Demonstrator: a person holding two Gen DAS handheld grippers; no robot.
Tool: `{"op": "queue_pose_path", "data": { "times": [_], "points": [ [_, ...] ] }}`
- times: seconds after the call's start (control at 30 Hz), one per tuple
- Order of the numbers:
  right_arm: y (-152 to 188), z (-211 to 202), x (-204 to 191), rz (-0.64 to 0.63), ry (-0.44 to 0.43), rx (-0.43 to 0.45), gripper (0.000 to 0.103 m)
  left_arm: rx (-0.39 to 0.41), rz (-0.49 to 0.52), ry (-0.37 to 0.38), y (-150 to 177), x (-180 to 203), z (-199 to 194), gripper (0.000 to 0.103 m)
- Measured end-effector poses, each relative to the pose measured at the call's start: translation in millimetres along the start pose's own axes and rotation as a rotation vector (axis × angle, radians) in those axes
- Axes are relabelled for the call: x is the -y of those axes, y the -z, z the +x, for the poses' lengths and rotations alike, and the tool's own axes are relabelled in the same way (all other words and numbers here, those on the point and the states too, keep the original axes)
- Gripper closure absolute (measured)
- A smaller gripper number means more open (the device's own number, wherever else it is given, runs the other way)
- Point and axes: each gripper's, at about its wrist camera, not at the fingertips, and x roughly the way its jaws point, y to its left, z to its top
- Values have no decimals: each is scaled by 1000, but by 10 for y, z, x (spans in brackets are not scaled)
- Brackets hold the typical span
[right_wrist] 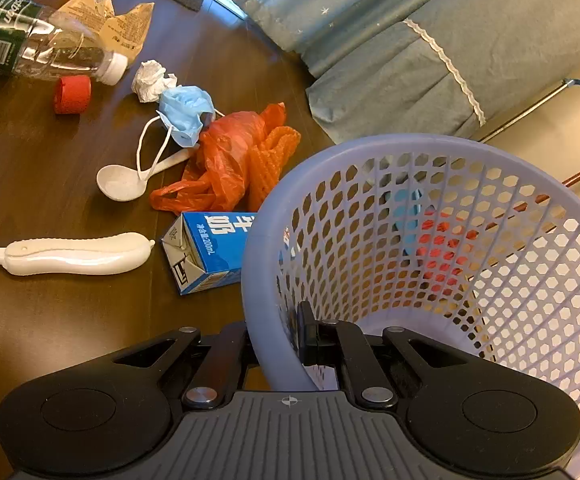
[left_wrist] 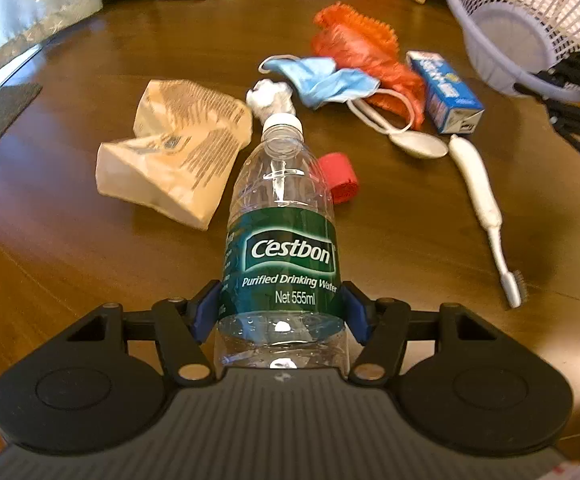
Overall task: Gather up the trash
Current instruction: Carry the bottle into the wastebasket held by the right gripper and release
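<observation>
Trash litters a wooden table (left_wrist: 370,220) as the left gripper (left_wrist: 281,312) clamps a water bottle (left_wrist: 281,232) near its base, long axis pointing away toward the pile; the right gripper (right_wrist: 277,340) pinches the rim of the lavender basket (right_wrist: 430,168), waiting off to the bottle's right.

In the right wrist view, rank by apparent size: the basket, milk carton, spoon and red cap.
1. Basket, by far the largest, though it is nearest the camera.
2. Milk carton, partly hidden behind the basket.
3. Spoon.
4. Red cap, smallest, but also farthest.
</observation>
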Motion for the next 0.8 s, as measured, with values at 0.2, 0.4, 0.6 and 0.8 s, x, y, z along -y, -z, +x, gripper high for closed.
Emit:
{"op": "queue_pose_path", "data": {
  "times": [0.2, 0.4, 0.6, 0.8],
  "points": [
    [-3, -8, -1, 11, 4, -1, 100, 64, -8, 41, -107, 32, -182, 45],
    [-10, -4, -3, 13, 4, 0, 100, 118, 39, 95, -326, 160, -398, 45],
    [-17, -22, -8, 18, 3, 1, 100, 165, 179, 183, -708, 396, -571, 45],
    [-26, -31, 8, 36, 7, 0, 100, 199, 359, 277, -1208, 786, -593, 45]
  ]
}}
